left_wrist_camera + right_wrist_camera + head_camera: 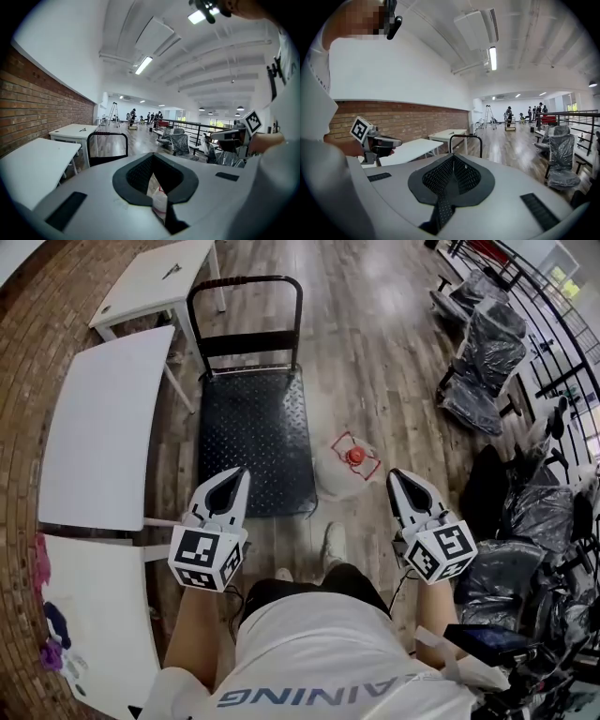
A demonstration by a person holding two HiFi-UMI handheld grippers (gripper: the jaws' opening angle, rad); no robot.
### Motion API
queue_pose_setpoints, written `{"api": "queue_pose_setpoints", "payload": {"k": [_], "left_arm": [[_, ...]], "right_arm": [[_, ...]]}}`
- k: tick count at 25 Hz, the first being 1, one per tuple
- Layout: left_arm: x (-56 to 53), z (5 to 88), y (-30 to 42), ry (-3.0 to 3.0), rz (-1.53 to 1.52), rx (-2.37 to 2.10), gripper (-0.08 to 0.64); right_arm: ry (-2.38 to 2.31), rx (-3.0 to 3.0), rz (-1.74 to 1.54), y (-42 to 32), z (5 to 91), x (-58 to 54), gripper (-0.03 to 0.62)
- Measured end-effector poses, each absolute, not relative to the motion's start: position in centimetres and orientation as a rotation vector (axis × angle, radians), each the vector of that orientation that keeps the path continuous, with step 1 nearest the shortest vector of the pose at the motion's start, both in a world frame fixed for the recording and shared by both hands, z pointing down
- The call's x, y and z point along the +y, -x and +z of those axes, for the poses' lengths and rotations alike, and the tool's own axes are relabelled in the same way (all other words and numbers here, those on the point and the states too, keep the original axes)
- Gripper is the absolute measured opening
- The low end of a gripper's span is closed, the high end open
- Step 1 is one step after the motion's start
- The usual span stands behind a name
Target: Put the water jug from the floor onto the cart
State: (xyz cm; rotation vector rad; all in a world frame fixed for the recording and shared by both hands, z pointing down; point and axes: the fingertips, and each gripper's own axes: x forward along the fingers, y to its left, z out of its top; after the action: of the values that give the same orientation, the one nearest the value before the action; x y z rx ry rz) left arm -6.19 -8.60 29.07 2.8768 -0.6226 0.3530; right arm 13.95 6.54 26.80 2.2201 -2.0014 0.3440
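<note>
The water jug (352, 465), clear with a red cap and red handle, stands on the wooden floor just right of the cart. The cart (253, 432) is a black flat platform with a black hoop handle (246, 296) at its far end. My left gripper (242, 472) hovers over the cart's near edge, its jaws a narrow slit apart with nothing in them. Through that slit in the left gripper view (153, 161) a strip of the jug (158, 199) shows. My right gripper (395, 474) hangs right of the jug, shut and empty, its pads meeting in the right gripper view (452, 159).
White tables (103, 427) line the brick wall at the left, one more (155, 282) beyond the cart. Plastic-wrapped office chairs (483, 362) crowd the right side along a railing. The person's shoe (333, 540) is just behind the jug.
</note>
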Motion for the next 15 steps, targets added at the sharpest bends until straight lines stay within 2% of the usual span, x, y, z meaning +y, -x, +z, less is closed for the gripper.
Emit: {"api": "queue_pose_setpoints", "payload": {"k": [4, 15], "left_arm": [[-10.0, 28.9, 4.2, -2.856, 0.364, -0.687, 0.000], [-11.7, 27.5, -7.2, -2.853, 0.396, -0.811, 0.001]], "right_arm": [[-2.194, -2.053, 0.336, -16.9, 26.9, 4.3, 0.005], [-2.133, -2.093, 0.316, -29.2, 28.5, 1.1, 0.006]]}}
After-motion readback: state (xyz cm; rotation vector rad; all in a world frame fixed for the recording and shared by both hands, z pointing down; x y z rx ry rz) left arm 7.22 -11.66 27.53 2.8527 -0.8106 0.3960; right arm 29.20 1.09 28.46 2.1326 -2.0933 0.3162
